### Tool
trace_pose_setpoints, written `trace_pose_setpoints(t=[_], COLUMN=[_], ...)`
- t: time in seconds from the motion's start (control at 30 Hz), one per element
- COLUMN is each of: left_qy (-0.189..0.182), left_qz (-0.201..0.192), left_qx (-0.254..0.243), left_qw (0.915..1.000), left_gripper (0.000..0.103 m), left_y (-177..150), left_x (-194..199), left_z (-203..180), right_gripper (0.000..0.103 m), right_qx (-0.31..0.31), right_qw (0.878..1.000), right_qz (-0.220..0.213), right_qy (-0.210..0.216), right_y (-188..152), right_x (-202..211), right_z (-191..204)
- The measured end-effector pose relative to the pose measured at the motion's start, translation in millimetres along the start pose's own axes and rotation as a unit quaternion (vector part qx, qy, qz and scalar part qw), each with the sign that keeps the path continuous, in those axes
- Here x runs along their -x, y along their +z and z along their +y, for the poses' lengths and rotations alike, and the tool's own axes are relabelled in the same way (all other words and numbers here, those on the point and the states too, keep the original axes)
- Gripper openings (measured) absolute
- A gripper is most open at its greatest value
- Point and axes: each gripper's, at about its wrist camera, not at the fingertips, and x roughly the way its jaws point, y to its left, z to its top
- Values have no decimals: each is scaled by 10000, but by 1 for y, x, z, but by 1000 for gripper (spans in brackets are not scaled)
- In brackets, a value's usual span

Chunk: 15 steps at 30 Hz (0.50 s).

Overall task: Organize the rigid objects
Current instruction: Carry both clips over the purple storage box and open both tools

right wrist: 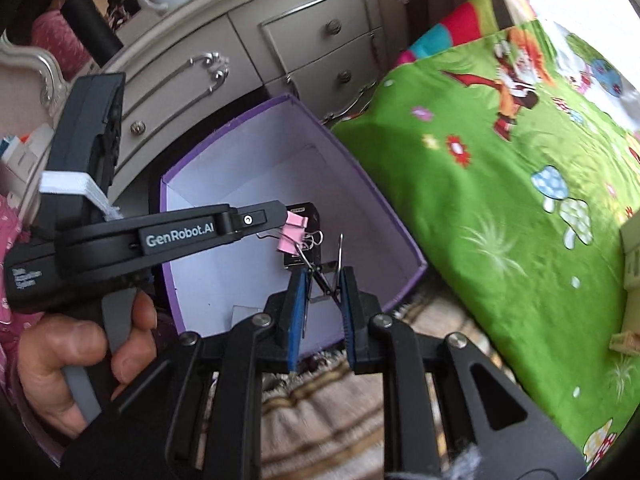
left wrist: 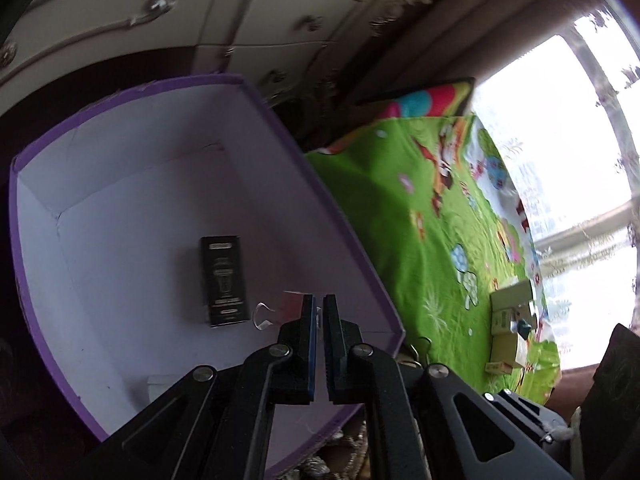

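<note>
A purple box [left wrist: 328, 196] with a white inside stands open beside the bed; it also shows in the right wrist view [right wrist: 360, 176]. A black carton [left wrist: 223, 280] lies on its floor. My left gripper [left wrist: 319, 304] is shut on a pink binder clip [right wrist: 294, 232], held over the box; the clip's pink body [left wrist: 290, 305] and wire handle show beside the fingertips. My right gripper [right wrist: 324, 276] is shut on a dark binder clip [right wrist: 326, 280] by its wire handles, just above the box's near side.
A green cartoon bedspread [left wrist: 432, 220] lies right of the box, with several small cartons [left wrist: 512, 320] on it. A cream dresser [right wrist: 280, 52] stands behind the box. A woven rug [right wrist: 320, 408] lies below.
</note>
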Motion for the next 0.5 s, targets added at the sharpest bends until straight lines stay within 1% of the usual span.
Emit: trace_pose_setpoints(t=[0.03, 0.07, 0.1, 0.13, 0.17, 0.2, 0.23, 0.37, 0.43, 0.5], left_qy=[28, 29, 20, 11, 6, -17, -39, -119, -141, -163], left_qz=[1, -1, -3, -11, -23, -32, -30, -7, 16, 44], left_qx=[52, 80, 111, 137, 157, 153, 129, -21, -90, -139], left_qw=[10000, 10000, 9999, 9999, 9999, 9999, 9999, 9999, 9999, 9998], left_gripper=[9, 15, 18, 26, 29, 33, 35, 38, 39, 42], left_y=[0, 0, 0, -1, -1, -2, -2, -6, -8, -10], left_x=[0, 3, 3, 3, 4, 4, 4, 3, 2, 0], left_z=[4, 6, 9, 9, 9, 8, 6, -8, -16, -23], right_gripper=[21, 23, 28, 38, 43, 53, 60, 67, 72, 74], right_qx=[31, 69, 95, 89, 59, 26, -2, -57, -166, -289], right_qw=[10000, 10000, 9999, 9998, 9998, 9999, 9999, 9995, 9988, 9974], right_qz=[22, 62, 113, 160, 159, 133, 95, -69, -154, -244], right_qy=[-16, -24, -26, -36, -47, -61, -85, -293, -429, -620], right_y=[1, 1, 2, 2, 1, 1, 1, -3, -8, -13], right_x=[-3, -7, -10, -13, -13, -13, -11, 2, 12, 23], right_z=[2, 4, 4, 3, 2, 0, -1, -13, -25, -40])
